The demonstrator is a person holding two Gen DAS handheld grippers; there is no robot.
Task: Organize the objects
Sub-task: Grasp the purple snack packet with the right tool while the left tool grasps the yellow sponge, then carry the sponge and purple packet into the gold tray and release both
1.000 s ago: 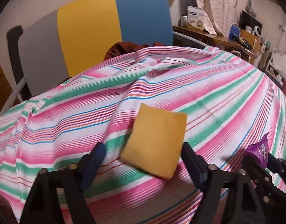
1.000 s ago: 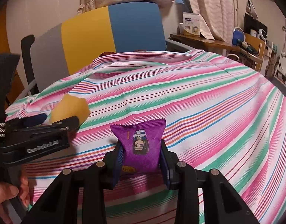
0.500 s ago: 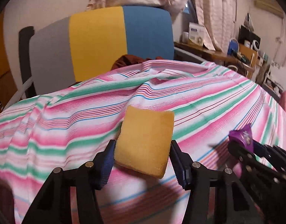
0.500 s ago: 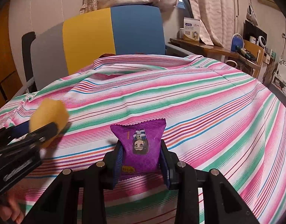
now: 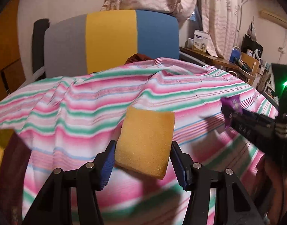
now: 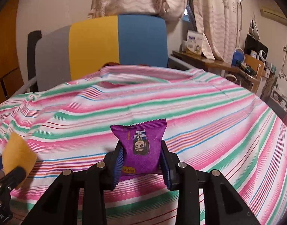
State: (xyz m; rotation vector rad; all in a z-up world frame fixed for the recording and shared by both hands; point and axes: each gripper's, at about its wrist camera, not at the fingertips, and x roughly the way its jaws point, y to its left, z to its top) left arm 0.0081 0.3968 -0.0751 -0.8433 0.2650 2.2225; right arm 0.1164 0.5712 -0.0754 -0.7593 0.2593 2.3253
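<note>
In the left wrist view, the left gripper [image 5: 142,164] is clenched on a yellow sponge [image 5: 146,140], its blue pads pressing the sponge's two side edges. The sponge is raised above the striped cloth [image 5: 78,112] that covers the table, its long axis running away from the camera and tipped slightly to the right, its far end pointing toward the chair [image 5: 109,41] behind the table. At the right edge the right gripper [image 5: 232,112] reaches in, a purple packet [image 5: 232,102] at its tip. In the right wrist view, the right gripper [image 6: 141,164] is clamped on the purple packet [image 6: 140,146], held upright between the pads just above the striped cloth [image 6: 199,112], its long axis pointing away from the camera and its serrated end farthest; the printed figure reads upside down. At the lower left, the yellow sponge [image 6: 18,152] shows in the left gripper [image 6: 8,168].
</note>
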